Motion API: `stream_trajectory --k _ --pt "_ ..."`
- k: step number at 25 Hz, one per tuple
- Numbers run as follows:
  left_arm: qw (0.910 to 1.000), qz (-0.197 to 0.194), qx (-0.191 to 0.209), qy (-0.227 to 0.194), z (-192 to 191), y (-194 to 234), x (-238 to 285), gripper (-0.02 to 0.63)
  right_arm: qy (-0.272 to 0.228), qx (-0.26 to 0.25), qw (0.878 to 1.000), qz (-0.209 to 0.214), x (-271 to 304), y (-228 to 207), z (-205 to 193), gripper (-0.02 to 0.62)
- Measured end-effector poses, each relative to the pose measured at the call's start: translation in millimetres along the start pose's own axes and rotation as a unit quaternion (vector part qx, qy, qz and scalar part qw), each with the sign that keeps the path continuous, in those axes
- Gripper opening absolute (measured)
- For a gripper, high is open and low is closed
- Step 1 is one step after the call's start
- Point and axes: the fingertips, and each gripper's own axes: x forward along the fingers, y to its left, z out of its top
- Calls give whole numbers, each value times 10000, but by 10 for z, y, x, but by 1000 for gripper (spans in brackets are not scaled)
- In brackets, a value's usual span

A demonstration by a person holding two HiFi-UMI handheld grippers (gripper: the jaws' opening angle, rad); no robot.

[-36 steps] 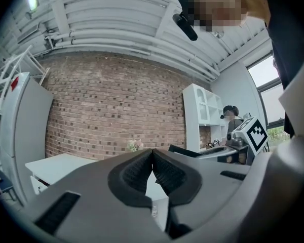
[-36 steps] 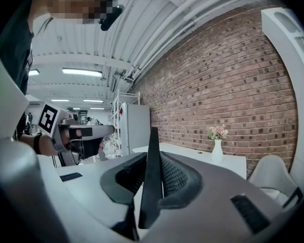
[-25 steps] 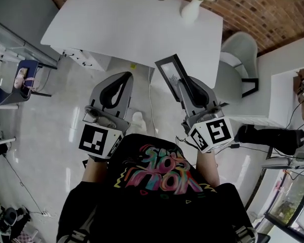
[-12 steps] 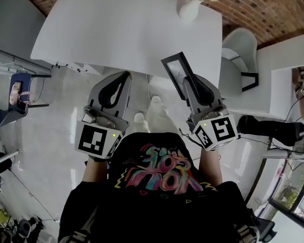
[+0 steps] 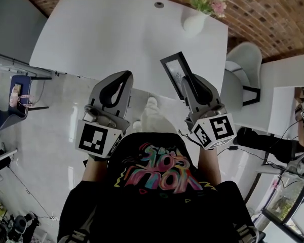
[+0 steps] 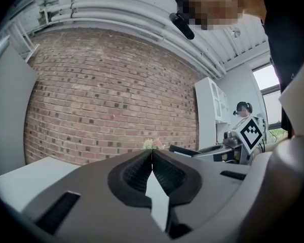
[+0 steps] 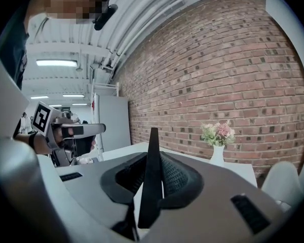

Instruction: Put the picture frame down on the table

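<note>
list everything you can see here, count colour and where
rectangular white table: one, white, ahead of the person, by the brick wall
round table grommet: one, dark, near the table's far edge
white vase of pink and white flowers: one, on the table's far right corner
black rectangular picture frame: one, black, held edge-on, seen against the table's near edge
light grey rounded chair: one, right of the table
red brick wall: one, behind the table
blue chair: one, far left on the floor
other person: one, dark clothes, far right
left gripper: one, grey, jaws together, empty
right gripper: one, grey, clamped on the picture frame
</note>
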Motion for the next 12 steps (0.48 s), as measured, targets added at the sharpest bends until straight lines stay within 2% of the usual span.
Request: stream_trajectory --k 6,10,12 --pt "9996 1 50 -270 159 73 694 25 -40 66 9998 173 418 -530 149 86" --pt "9993 71 81 -358 278 138 1151 25 -100 169 9992 336 665 -921 316 86" --pt "9996 112 63 -268 298 172 1339 25 -117 247 9987 425 766 -1080 380 87"
